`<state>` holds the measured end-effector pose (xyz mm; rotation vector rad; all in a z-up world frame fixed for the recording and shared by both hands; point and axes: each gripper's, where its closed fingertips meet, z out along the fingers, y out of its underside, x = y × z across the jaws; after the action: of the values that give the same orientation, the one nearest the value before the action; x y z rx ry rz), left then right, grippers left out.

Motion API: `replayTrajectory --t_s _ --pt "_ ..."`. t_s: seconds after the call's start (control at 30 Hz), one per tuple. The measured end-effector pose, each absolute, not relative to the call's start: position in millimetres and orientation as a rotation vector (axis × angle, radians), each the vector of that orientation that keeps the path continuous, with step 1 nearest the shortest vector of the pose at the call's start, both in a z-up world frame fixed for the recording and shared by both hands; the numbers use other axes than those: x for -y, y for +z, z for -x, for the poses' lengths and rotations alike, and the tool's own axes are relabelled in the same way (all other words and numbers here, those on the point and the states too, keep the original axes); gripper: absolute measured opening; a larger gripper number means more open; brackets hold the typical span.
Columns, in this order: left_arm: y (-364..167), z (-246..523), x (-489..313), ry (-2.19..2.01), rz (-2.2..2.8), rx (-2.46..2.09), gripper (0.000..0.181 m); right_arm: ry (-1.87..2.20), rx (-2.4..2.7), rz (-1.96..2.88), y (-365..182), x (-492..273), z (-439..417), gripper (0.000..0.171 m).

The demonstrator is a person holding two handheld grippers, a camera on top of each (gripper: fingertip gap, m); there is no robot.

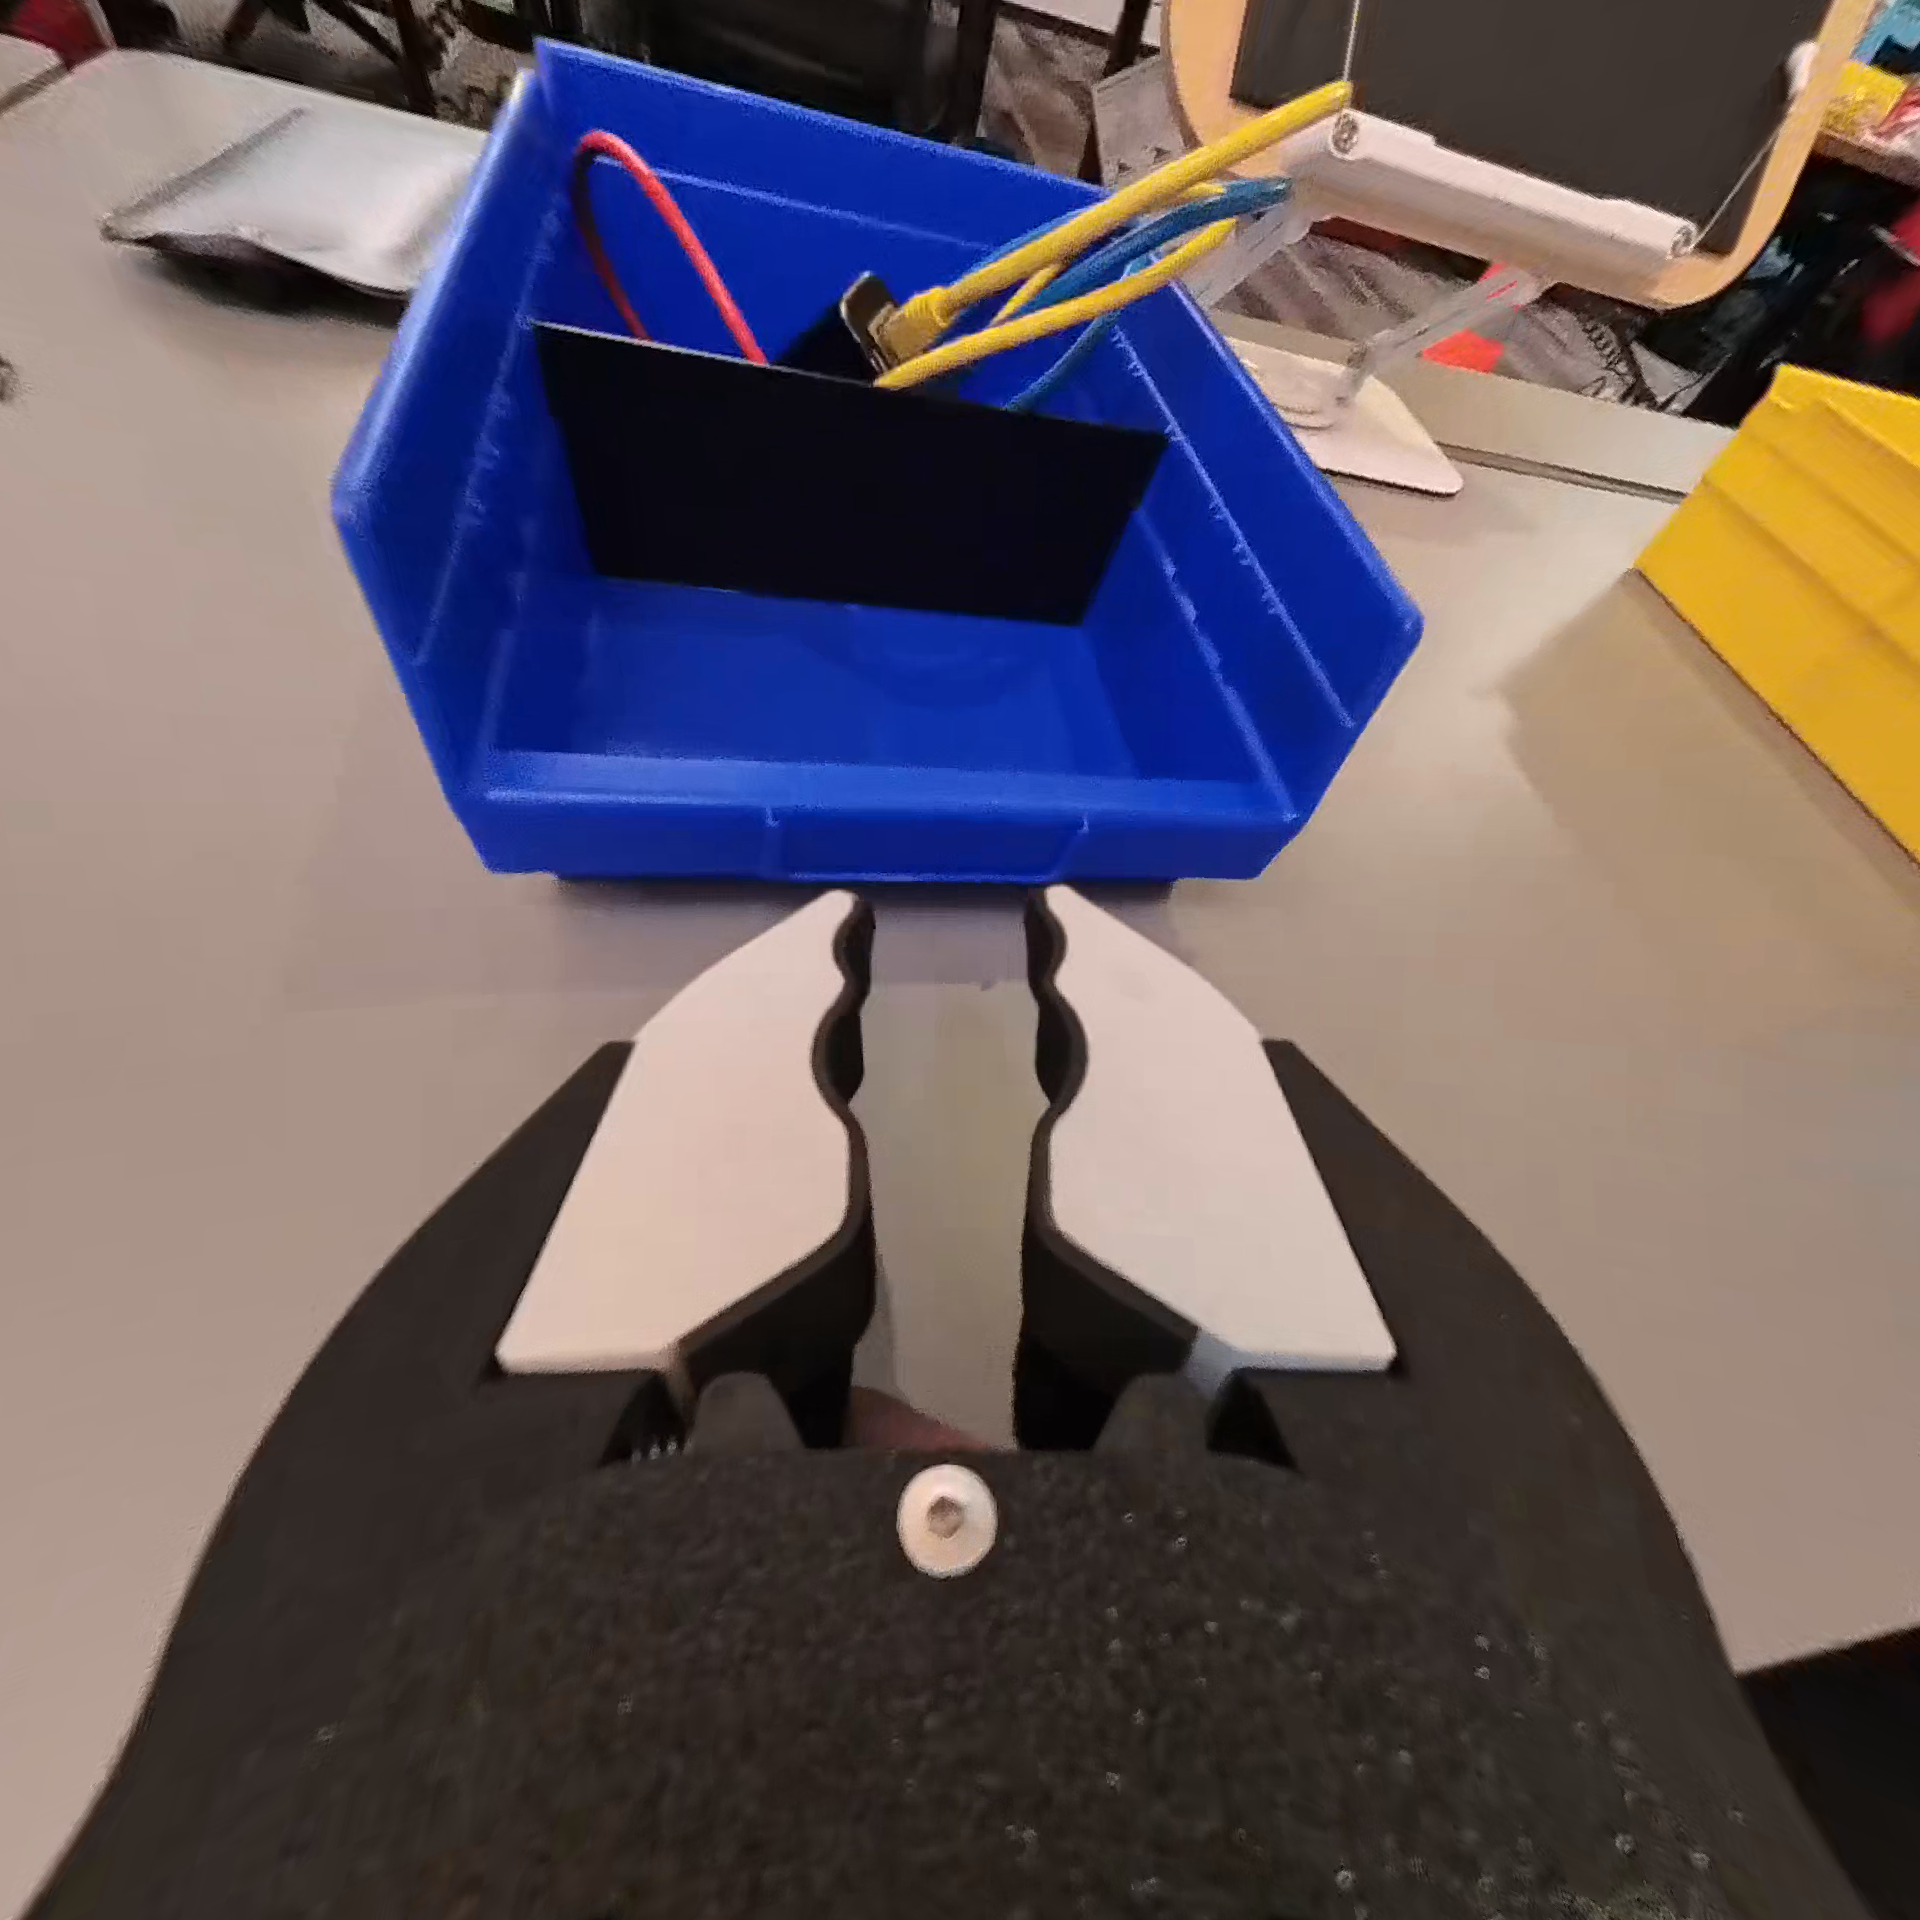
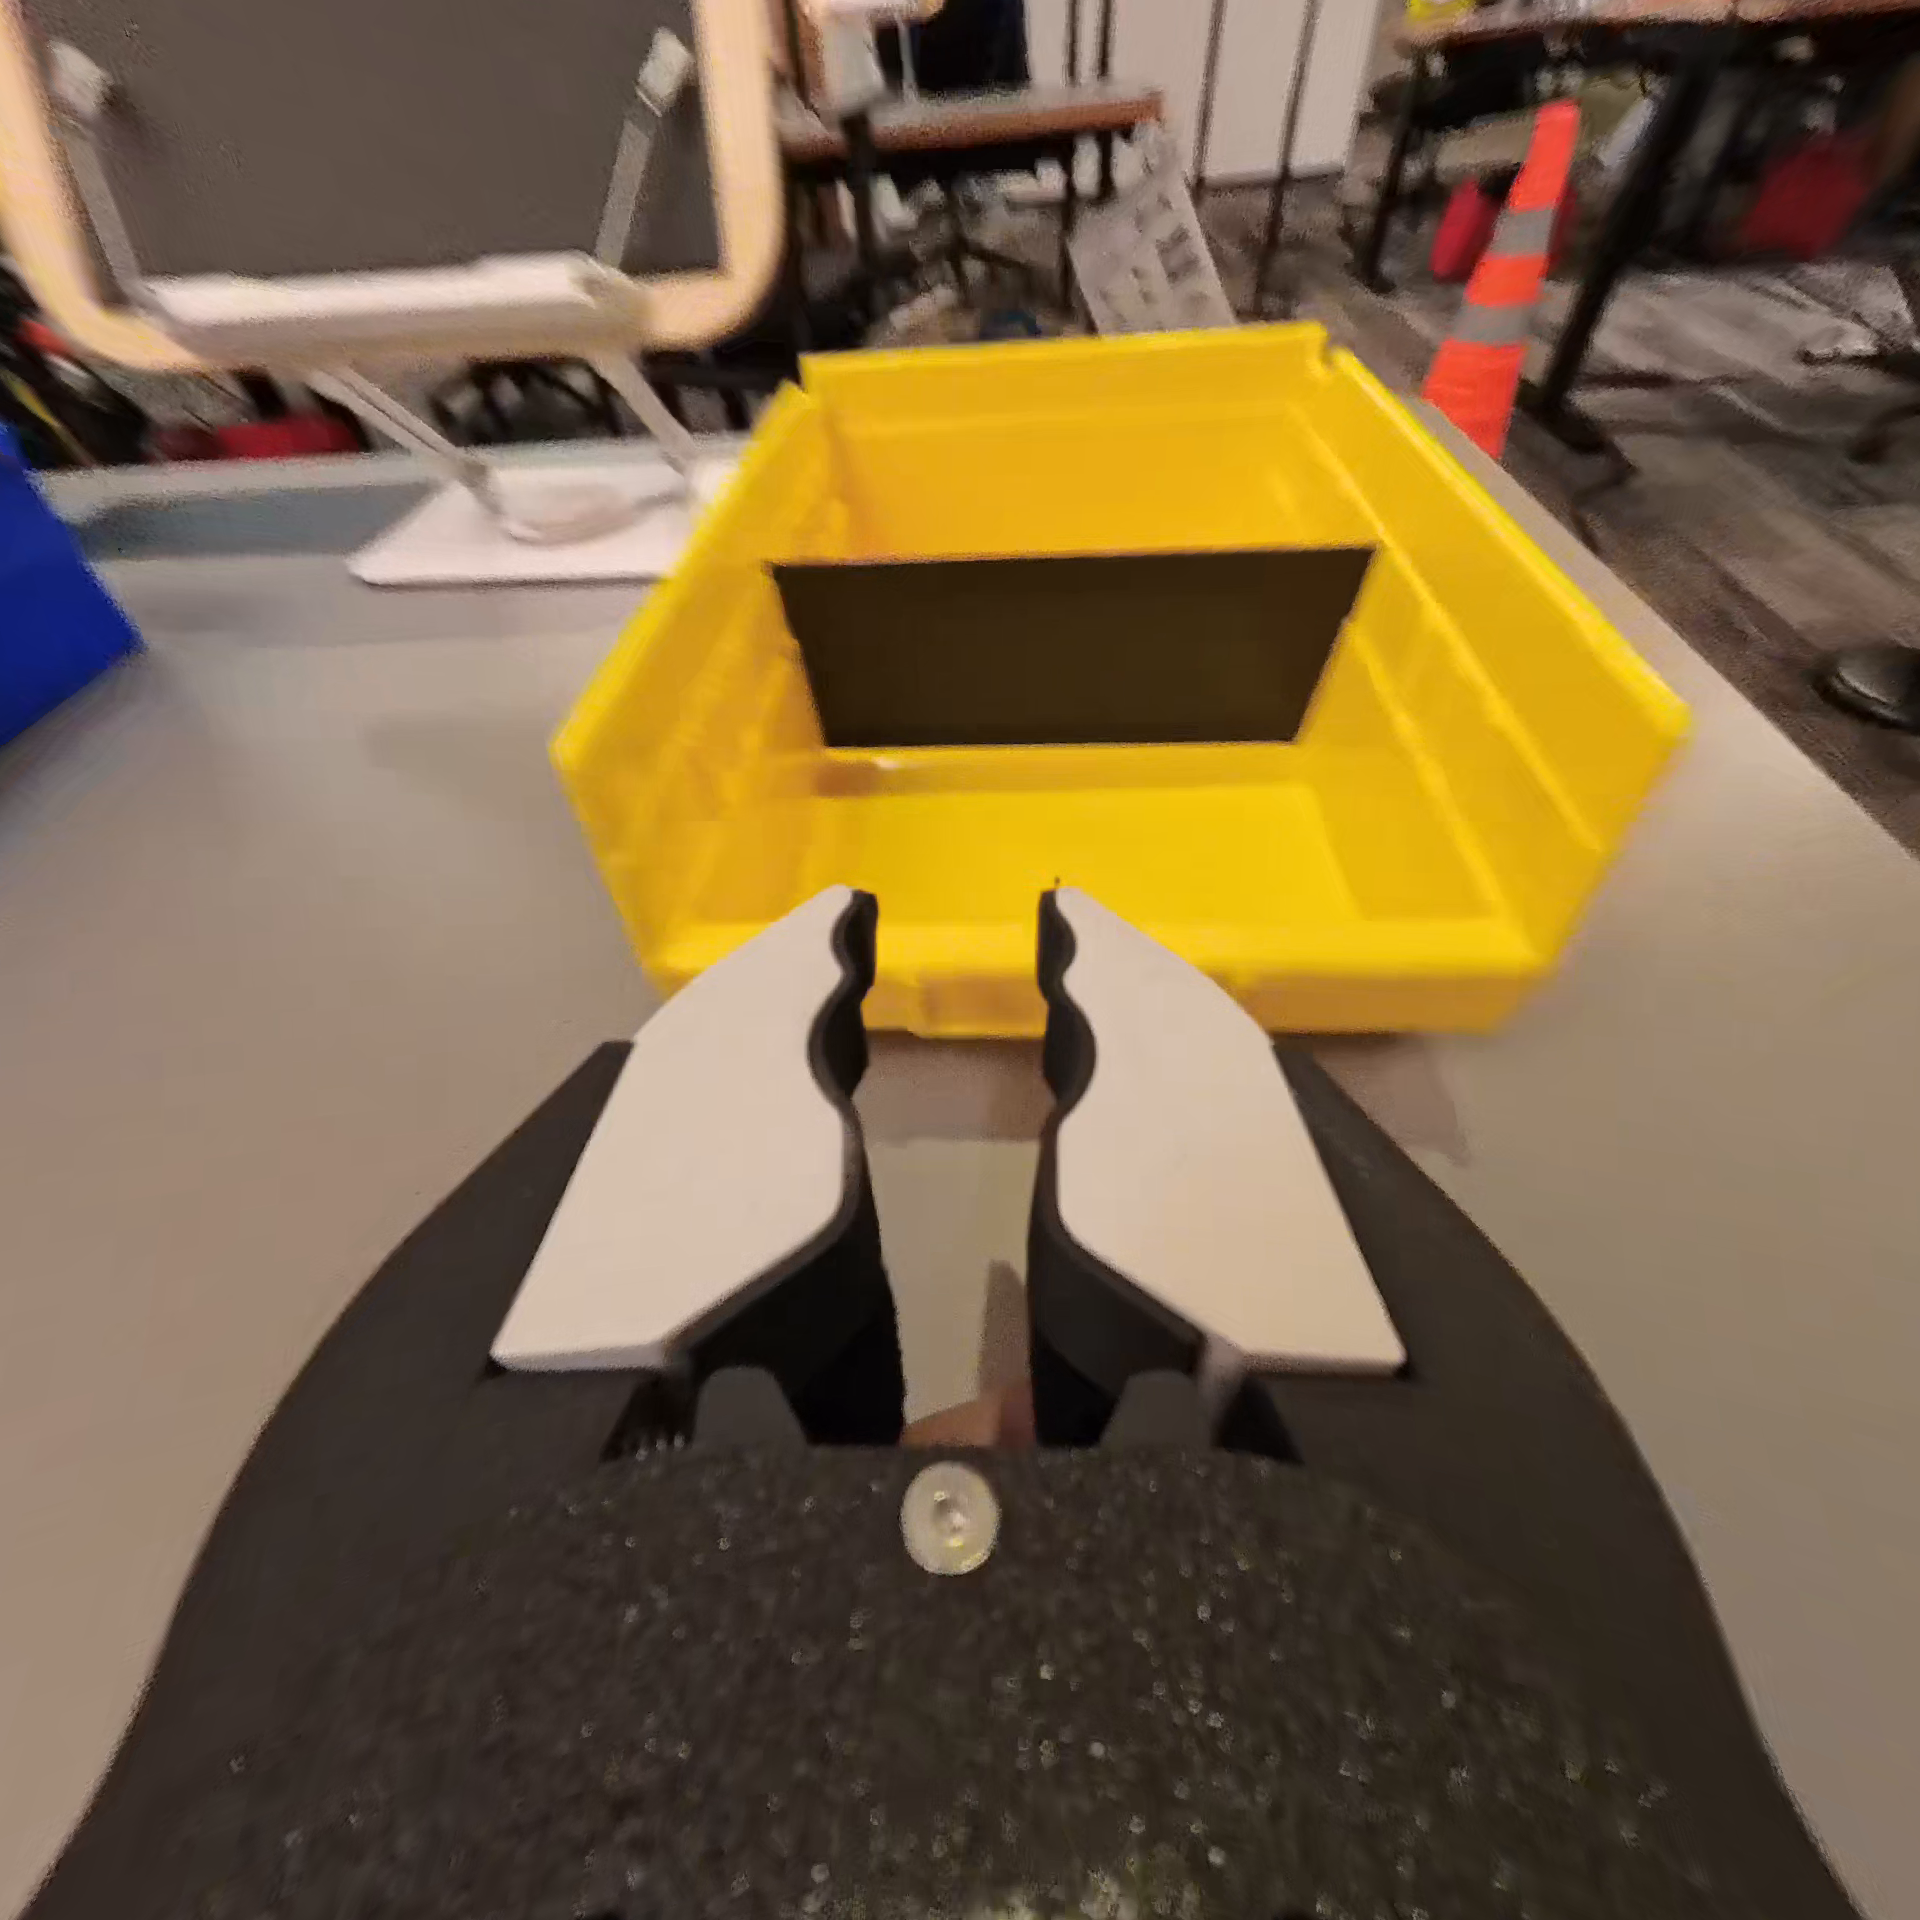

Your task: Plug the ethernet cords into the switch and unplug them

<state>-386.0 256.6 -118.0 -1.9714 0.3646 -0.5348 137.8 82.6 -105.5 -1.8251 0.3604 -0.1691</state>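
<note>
Two tools: left gripper (image 1: 948, 914) and right gripper (image 2: 956, 914), each with grey fingers lined in black wavy rubber, both parted and holding nothing.
Left view, centre: blue plastic storage bin (image 1: 883, 821) on the grey tabletop (image 1: 208, 831), its low front lip just beyond the fingertips.
Bin divider: black flat panel (image 1: 831, 509) splits the bin; the near compartment is bare.
Task items: yellow ethernet cords (image 1: 1101, 223) and blue ethernet cords (image 1: 1226, 203) rise from the rear compartment toward the upper right of the frame; one yellow plug (image 1: 920, 309) shows beside a dark box-like body (image 1: 821, 353), probably the switch, mostly hidden by the panel.
Other wire: red and black lead (image 1: 665, 229) loops at the upper left of the rear compartment.
Right view, centre: yellow plastic storage bin (image 2: 1455, 966) with its own black divider (image 2: 1070, 649), apparently holding nothing.
Background: white stand base (image 1: 1371, 436) behind the bins.
Judged stage: start; both tools seem held low and level, facing each bin's open front, so reaching in over the lip is easy.
</note>
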Motion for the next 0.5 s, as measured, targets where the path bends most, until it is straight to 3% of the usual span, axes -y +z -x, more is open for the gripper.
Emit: replayTrajectory --t_s 0.37,0.5 --pt "-130 366 -258 -0.467 1.970 -0.556 0.032 -0.161 -0.357 1.915 -127 -85 -137 0.032" --pt "-131 341 -241 -0.617 1.976 -0.717 0.032 -0.134 -0.350 1.917 -127 -88 -131 0.031"
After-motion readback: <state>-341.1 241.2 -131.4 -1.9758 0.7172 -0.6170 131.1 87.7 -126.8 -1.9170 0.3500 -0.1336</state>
